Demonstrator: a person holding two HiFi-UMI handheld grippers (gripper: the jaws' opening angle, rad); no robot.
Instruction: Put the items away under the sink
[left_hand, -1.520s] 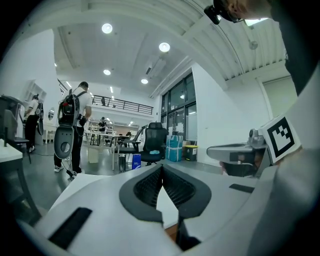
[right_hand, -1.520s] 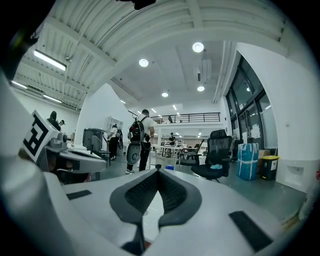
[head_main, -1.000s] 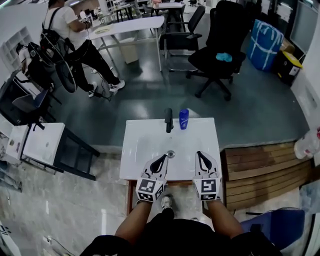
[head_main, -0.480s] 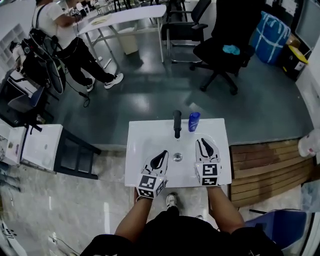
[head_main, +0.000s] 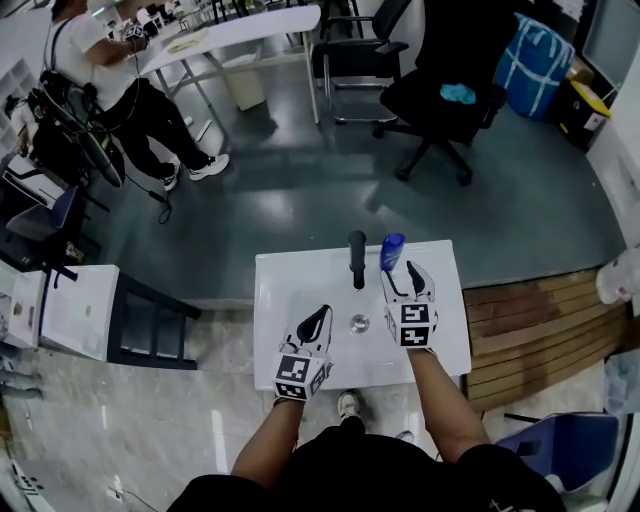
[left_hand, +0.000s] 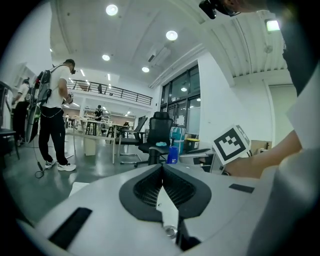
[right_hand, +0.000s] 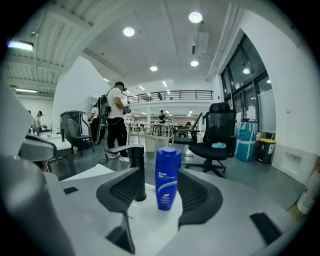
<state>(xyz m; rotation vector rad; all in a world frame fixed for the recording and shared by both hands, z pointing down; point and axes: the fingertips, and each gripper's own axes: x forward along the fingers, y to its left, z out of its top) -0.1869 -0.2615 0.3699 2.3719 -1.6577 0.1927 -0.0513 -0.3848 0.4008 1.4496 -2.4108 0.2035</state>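
Item: blue shampoo bottle (right_hand: 167, 177), which stood upright on the back rim of the white sink (head_main: 290, 285), just beside the black faucet (head_main: 356, 258). My right gripper (head_main: 410, 272): jaws were apart, having just been opening, with the bottle framed between them, untouched. My left gripper (head_main: 318, 322): jaws were pressed together, empty, above the basin's front.

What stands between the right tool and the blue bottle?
Nothing visible. The right tool, whose jaws have just been opening with nothing between them, faces the upright blue bottle directly. The black faucet stands beside the bottle, to its left.
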